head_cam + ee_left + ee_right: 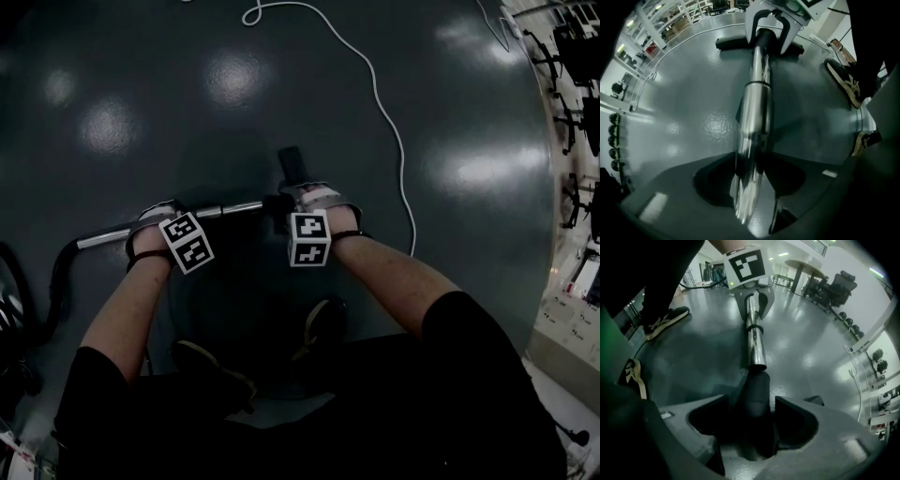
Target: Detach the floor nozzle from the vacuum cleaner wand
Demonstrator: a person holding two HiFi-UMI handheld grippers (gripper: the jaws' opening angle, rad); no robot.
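Observation:
A chrome wand [230, 209] lies level just above the dark floor, with the black floor nozzle [291, 164] at its right end. My left gripper [152, 225] points straight down over the wand's left part. In the left gripper view the wand [757, 103] runs up between the jaws of my left gripper [750, 173], which stands open astride it. My right gripper [314, 197] is over the joint. In the right gripper view the nozzle's black neck [757, 390] lies between the jaws of my right gripper [757, 411], open around it where the wand [753, 341] ends.
A white cable [384, 112] snakes over the floor beyond the nozzle. The vacuum's black hose [56, 272] curves away at the left. The person's shoes [323, 323] stand close behind the wand. Shelving [572, 94] lines the right edge, and office chairs [839, 287] stand further off.

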